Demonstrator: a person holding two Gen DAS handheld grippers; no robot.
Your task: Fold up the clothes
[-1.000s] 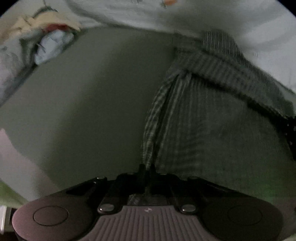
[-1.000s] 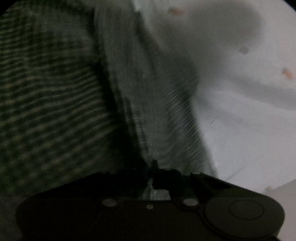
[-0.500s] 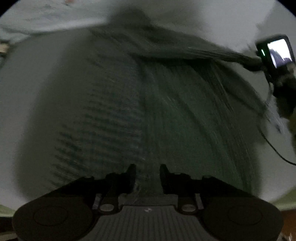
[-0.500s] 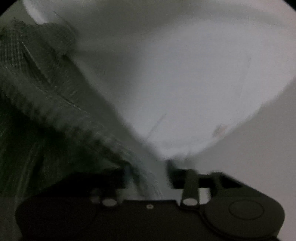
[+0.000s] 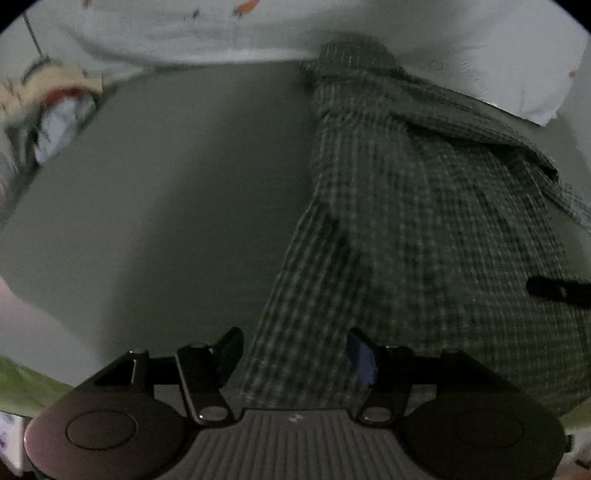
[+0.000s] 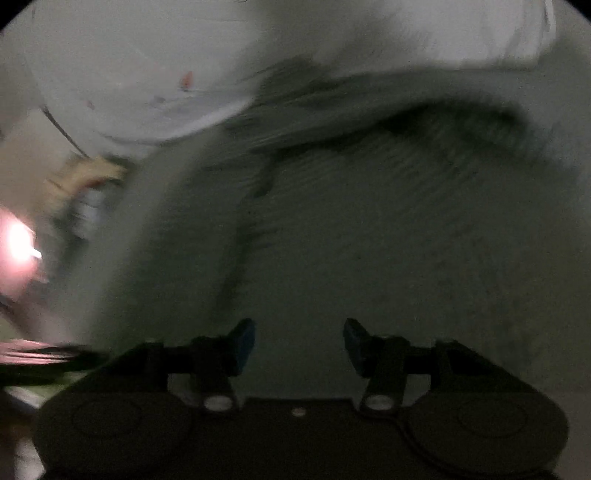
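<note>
A dark green checked garment (image 5: 424, 240) lies spread on a grey surface (image 5: 177, 206), with a folded band across its far end. My left gripper (image 5: 295, 347) hovers over the garment's near left edge. Its jaws are opening, and the cloth lies below them with neither pad touching it. In the blurred right wrist view the same garment (image 6: 369, 229) fills the middle. My right gripper (image 6: 299, 339) is above it, jaws opening, nothing between the pads. A dark bar (image 5: 557, 290) juts in at the right edge of the left wrist view.
A white printed sheet (image 5: 221, 33) runs along the far side. A heap of mixed clothes (image 5: 55, 107) sits at the far left, also seen blurred as a pile (image 6: 85, 181) in the right wrist view. A green edge (image 5: 22, 376) borders the surface near me.
Both grippers were shut on the checked cloth and have let it go; their jaws now stand apart. The garment has settled flat. The right wrist view has swung and rolled round.
</note>
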